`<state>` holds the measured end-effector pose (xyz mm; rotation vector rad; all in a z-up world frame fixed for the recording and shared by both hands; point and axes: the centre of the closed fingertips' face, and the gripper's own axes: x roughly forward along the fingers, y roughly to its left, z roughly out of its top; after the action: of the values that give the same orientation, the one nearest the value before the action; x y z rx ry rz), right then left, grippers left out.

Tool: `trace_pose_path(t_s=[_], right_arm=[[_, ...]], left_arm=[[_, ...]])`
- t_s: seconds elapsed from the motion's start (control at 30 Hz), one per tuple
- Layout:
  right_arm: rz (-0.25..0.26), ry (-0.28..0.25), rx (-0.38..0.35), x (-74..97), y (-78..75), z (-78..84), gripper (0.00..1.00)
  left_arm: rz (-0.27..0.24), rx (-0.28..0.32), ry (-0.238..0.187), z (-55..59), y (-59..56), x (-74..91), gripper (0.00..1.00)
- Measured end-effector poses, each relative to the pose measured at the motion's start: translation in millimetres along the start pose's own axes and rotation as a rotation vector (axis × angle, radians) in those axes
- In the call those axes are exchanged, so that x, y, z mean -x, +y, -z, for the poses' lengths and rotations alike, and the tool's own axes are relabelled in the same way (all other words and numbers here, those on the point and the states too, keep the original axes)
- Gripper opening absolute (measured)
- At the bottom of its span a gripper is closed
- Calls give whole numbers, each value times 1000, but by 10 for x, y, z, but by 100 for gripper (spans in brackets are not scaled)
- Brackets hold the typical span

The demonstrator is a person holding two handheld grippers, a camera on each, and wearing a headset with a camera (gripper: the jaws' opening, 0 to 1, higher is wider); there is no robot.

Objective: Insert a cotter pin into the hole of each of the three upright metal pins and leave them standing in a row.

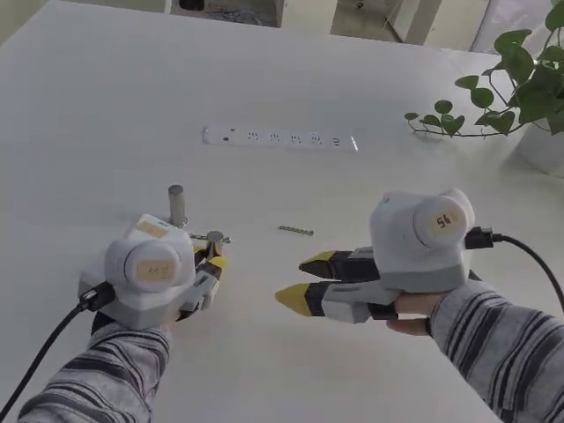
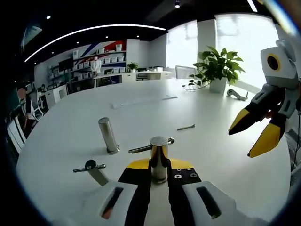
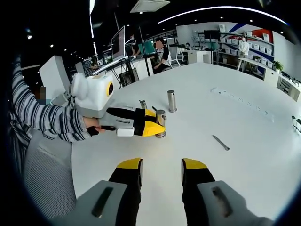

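Observation:
My left gripper (image 2: 159, 165) is shut on an upright metal pin (image 2: 159, 155) that has a cotter pin (image 2: 141, 149) through its top. In the head view this gripper (image 1: 214, 258) sits at the lower left. A bare upright pin (image 2: 108, 135) stands behind it, seen also as a grey pin (image 1: 176, 204). A third pin (image 2: 96, 171) with a cotter pin through it leans at the left. A loose cotter pin (image 1: 296, 231) lies on the table between the grippers. My right gripper (image 3: 162, 170) is open and holds nothing, its yellow tips (image 1: 300, 280) pointing left.
The white table (image 1: 264, 352) carries a white power strip (image 1: 273, 137) farther back. A potted plant (image 1: 520, 79) stands at the far right corner. Black cables trail from both grippers toward the near edge.

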<state>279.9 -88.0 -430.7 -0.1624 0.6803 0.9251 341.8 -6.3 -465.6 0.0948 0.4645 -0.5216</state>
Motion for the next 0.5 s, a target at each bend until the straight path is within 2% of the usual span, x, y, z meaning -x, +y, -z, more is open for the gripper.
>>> trace_pose_path(t_s=[0.27,0.5], right_arm=[[5,3,-14,3,-9,60,28],[2,-2,-18,-11,9,44,28]], left_arm=[[-8,10,-14,-11,11,-7,9],[-23,20,-16,-2,-13,-17,9]])
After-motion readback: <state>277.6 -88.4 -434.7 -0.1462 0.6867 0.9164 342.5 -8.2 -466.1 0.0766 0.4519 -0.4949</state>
